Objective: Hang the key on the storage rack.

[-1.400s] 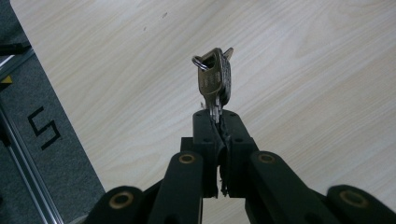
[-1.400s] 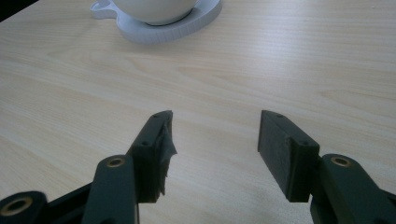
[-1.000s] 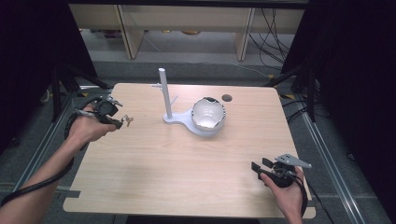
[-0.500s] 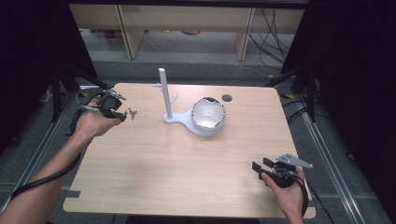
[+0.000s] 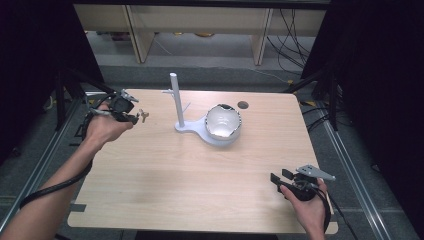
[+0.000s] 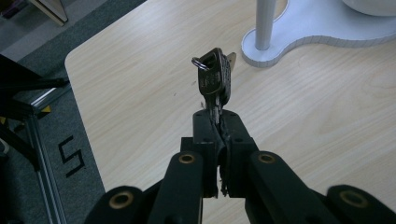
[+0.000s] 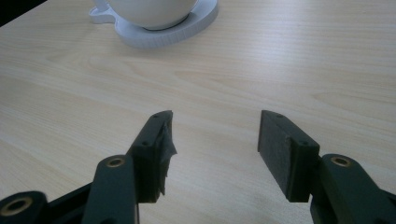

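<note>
Desk (image 5: 165, 170): stand (image 5: 176, 102) at 12 o'clock, bowl (image 5: 223, 121) on its base; keys (image 5: 142, 116) at 10, right gripper (image 5: 280, 177) at 4.

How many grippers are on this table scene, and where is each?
2. The left gripper is above the table's far left corner, shut on a bunch of keys. The right gripper is open and empty at the near right edge.

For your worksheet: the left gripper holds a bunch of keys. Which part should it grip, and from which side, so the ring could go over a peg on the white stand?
Grip the keys by their blades, from below, as the left gripper does now: jaws shut on the blade ends, heads and ring upward and free. That probably leaves the ring open to hook onto a peg of the white stand. The right gripper is open and holds nothing.
</note>
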Demonstrator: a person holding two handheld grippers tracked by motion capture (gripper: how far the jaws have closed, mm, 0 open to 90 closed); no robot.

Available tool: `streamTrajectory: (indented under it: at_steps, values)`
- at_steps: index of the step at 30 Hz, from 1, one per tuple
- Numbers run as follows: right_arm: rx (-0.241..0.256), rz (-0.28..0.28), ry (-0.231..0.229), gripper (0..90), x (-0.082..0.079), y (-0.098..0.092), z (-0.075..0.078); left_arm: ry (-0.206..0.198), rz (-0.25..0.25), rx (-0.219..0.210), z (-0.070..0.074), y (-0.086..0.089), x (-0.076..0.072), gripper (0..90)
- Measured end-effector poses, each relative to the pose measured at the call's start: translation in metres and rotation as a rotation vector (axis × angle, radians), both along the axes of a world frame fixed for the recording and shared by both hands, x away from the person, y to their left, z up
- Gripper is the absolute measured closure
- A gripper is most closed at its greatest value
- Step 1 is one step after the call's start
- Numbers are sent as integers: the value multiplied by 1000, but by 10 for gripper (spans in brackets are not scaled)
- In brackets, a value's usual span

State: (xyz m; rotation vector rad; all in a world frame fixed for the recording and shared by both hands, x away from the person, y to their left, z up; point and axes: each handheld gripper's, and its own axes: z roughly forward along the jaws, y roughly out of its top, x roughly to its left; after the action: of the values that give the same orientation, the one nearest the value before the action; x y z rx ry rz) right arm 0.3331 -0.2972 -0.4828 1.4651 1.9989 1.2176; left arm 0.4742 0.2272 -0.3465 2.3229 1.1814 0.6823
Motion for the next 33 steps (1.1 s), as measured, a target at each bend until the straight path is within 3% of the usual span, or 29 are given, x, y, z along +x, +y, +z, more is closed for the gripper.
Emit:
streamTrajectory:
  at_steps: [1,3,4,5,7,8,9,13,14,15,17,25,26,29,33]
  values:
    - [36,-19,22,458,-1,3,0,4,-5,8,1,0,1,857]
    - [4,1,-3,458,0,0,0,-5,-3,0,2,-1,2,857]
    - [34,-18,23,458,-1,3,0,-11,-2,7,3,-2,2,857]
    - [7,1,-6,458,0,0,-1,-22,2,-3,3,-3,3,857]
    - [2,1,6,458,0,0,0,-28,2,-4,4,-4,4,857]
    - [31,-18,26,458,-1,3,0,-34,3,-5,5,-4,4,857]
    - [17,-6,1,458,0,1,-1,-40,5,-9,5,-5,4,857]
    - [0,0,2,458,0,-1,0,-79,10,-21,5,-7,5,857]
    - [31,-20,21,458,-2,2,0,-85,11,-20,5,-7,5,857]
    - [10,4,4,458,0,-1,0,-93,13,-23,5,-8,6,857]
    - [17,0,-11,458,1,0,-2,-107,21,-34,4,-9,6,857]
    - [22,3,-8,458,0,0,-1,-154,25,-36,5,-15,9,858]
    - [53,-13,19,458,-1,3,-1,-158,24,-31,5,-16,9,857]
    - [53,-15,15,458,-1,3,-1,-172,21,-29,6,-18,10,857]
    - [50,-17,20,458,-1,2,-1,-181,47,-30,7,-24,11,858]
